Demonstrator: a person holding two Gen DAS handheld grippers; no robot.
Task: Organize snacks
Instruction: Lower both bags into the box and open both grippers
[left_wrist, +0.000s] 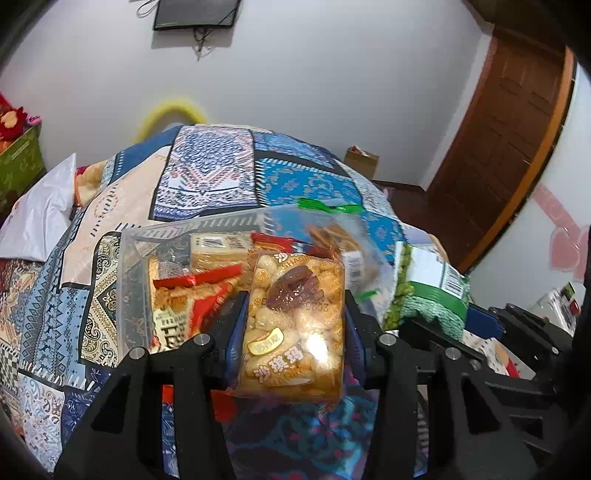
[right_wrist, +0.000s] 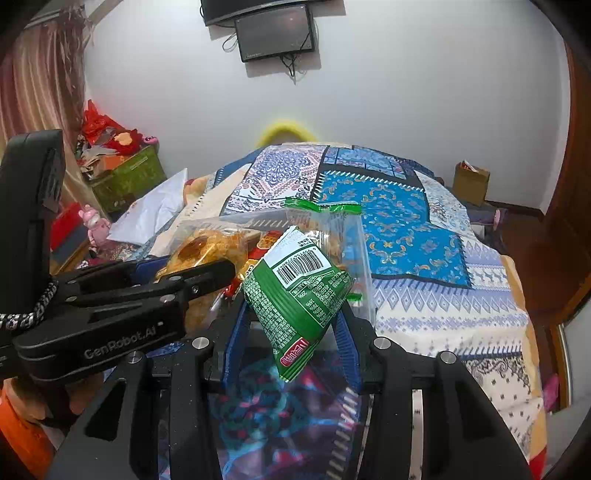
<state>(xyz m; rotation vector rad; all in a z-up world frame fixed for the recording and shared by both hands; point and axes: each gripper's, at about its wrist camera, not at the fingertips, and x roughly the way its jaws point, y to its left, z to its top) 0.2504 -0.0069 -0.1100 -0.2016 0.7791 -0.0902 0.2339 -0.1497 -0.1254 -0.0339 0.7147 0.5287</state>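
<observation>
Clear box contents mostly hidden behind pastry pack. Green packet covers the box's near right corner. Screen cropped at top edge.

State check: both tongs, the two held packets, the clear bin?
Left tongs: shut on the sachima packet.
Right tongs: shut on the green packet.
Clear bin: open-topped, holding several snack packs, on the patchwork quilt.

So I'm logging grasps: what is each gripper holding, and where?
Left gripper clamps the clear sachima pack across its long sides. Right gripper pinches the green snack packet across its middle.
</observation>
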